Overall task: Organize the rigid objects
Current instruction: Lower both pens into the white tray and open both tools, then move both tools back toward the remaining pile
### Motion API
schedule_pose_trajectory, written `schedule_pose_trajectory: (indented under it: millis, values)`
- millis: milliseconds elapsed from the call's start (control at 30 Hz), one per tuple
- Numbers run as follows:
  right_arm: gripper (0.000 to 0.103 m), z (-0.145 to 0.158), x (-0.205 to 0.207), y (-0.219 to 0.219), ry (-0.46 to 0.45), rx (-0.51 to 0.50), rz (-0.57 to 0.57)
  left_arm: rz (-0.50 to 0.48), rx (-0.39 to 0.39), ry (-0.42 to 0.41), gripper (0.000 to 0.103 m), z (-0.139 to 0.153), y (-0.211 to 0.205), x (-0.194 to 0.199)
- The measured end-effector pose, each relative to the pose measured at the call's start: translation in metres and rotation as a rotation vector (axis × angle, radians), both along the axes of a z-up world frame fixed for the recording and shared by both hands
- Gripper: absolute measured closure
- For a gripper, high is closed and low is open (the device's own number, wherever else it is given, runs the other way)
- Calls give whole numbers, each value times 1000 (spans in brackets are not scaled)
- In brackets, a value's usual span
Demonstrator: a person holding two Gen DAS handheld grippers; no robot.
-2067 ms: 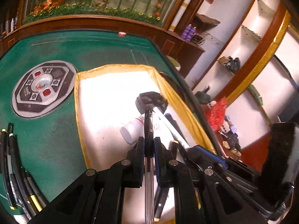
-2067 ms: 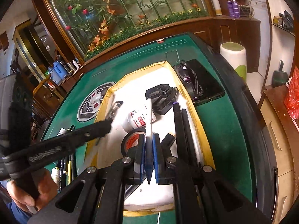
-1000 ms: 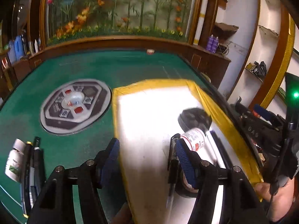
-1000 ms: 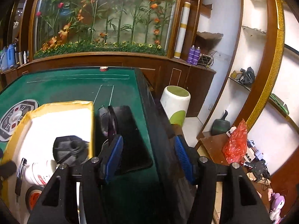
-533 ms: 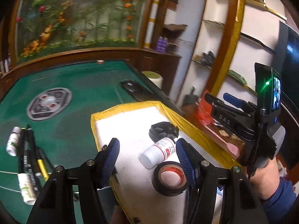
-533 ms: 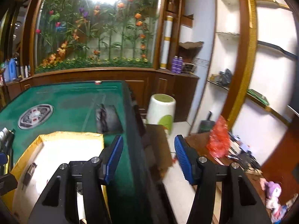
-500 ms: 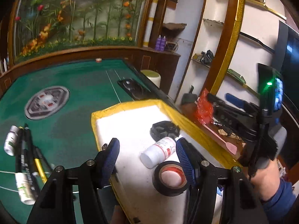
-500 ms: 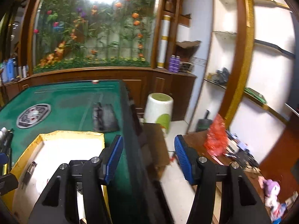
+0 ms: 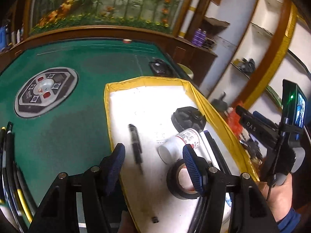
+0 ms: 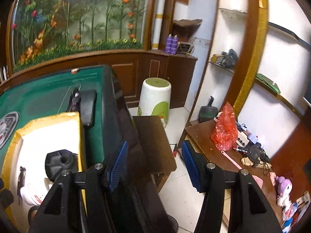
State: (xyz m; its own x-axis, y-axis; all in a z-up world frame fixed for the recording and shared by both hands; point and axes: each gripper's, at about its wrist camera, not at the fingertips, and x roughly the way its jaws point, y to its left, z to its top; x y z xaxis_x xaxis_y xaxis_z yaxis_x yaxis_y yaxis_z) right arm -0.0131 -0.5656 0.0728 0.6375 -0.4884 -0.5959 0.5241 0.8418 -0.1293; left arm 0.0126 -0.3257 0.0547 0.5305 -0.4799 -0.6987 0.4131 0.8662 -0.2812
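A white tray with a yellow rim (image 9: 147,81) lies on the green table. In it are a black pen (image 9: 135,145), a white bottle on its side (image 9: 179,143), a roll of black tape (image 9: 181,180), a black round part (image 9: 188,118) and dark markers (image 9: 210,147). My left gripper (image 9: 153,161) hovers open over the tray's near end, nothing between its blue pads. My right gripper (image 10: 154,163) is open and empty past the table's right edge, over the floor. In the left wrist view a hand (image 9: 279,194) holds that right tool beside the tray.
Several pens lie in a row at the table's left edge (image 9: 8,155). A grey control disc (image 9: 45,91) is set into the felt. A black phone (image 10: 88,104) lies beyond the tray. Off the table stand a white bin (image 10: 154,99), a dark stool (image 10: 153,139) and a low wooden bench (image 10: 223,159).
Both grippers let go of their pens and opened. The left view has swung back over the tray, where a black pen now lies. The right gripper has drawn off past the table's right edge.
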Motion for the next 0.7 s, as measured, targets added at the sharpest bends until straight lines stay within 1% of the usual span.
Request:
schedule_pose_trajectory:
  millis: [100, 167, 200, 267, 300, 333, 367, 433, 500, 533, 567, 600, 633, 667, 700]
  values:
    - [47, -4, 20, 7, 30, -9, 18, 26, -24, 10, 38, -1, 9, 13]
    - [46, -7, 23, 10, 46, -20, 16, 14, -38, 14, 38, -2, 12, 15]
    - [46, -6, 22, 8, 39, -11, 16, 8, -40, 11, 38, -2, 12, 15]
    - [46, -3, 11, 2, -10, 14, -12, -6, -54, 8, 38, -2, 15, 12]
    - [45, 1, 1, -2, -52, 25, -36, -8, -58, 13, 38, -3, 17, 11]
    - [44, 3, -6, -5, -79, 34, -47, -6, -63, 25, 38, -3, 19, 9]
    - [41, 5, -15, -8, -87, 33, -62, -3, -74, 33, 38, -1, 21, 8]
    - [41, 11, -31, -6, -87, -4, -87, 4, -88, 41, 38, 6, 31, -2]
    - [41, 24, -54, 0, -113, -39, -97, 1, -101, 37, 38, 14, 46, -12]
    - [41, 32, -68, 5, -141, -28, -81, -2, -122, 32, 38, 19, 59, -19]
    - [40, 43, -83, 13, -175, 4, -41, -1, -141, 28, 38, 23, 69, -24]
    - [36, 51, -93, 21, -198, 35, 3, 11, -177, 14, 38, 28, 89, -33]
    - [32, 61, -106, 38, -227, 80, 82, 23, -200, 3, 38, 32, 101, -38]
    - [24, 67, -112, 51, -245, 105, 143, 39, -226, -15, 38, 37, 120, -45]
    - [19, 71, -118, 66, -262, 129, 215, 45, -228, -22, 38, 40, 135, -50]
